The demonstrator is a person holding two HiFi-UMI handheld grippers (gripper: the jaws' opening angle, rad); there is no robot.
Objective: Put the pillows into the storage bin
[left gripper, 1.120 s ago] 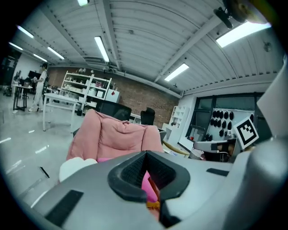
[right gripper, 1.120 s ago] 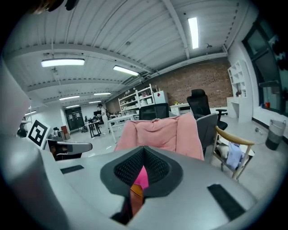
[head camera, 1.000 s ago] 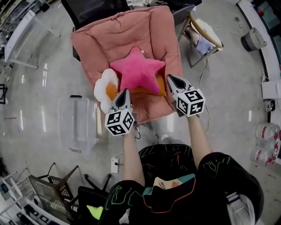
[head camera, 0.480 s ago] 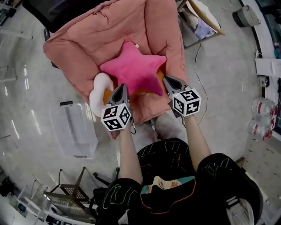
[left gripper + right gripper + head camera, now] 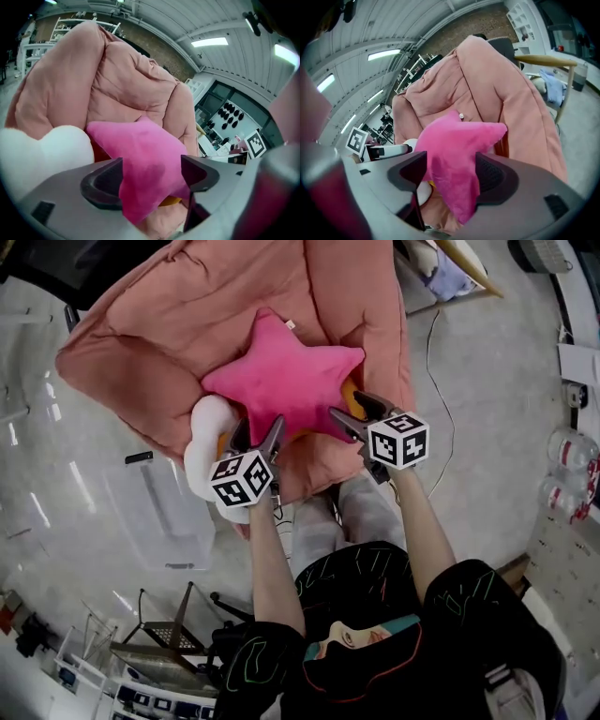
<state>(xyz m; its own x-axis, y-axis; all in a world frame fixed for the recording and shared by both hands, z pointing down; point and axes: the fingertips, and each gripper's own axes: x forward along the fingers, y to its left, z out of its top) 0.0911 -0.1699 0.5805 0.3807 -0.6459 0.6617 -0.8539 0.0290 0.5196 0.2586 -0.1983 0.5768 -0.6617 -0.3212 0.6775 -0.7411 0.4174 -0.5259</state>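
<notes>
Your left gripper (image 5: 257,435) has its jaws spread wide, having just been opening, and the 7 o'clock arm of the pink star pillow (image 5: 281,381) lies in the gap between them. Your right gripper (image 5: 349,411) is the same: jaws just opened and standing apart, with the star's 4 o'clock arm filling the space between them. Neither pair is clamped on the plush.

The star pillow lies on the seat of the padded chair (image 5: 187,315), its top arm pointing to 12 o'clock against the backrest. A white pillow (image 5: 200,432) with an orange centre sits under the star's edge at 8 o'clock, just beside your left gripper. A strip of orange shows below the star by your right gripper, but you cannot tell what it belongs to.

The storage bin (image 5: 159,512), clear plastic, stands on the floor (image 5: 487,427) at 8 o'clock from the chair, well apart from both pillows
</notes>
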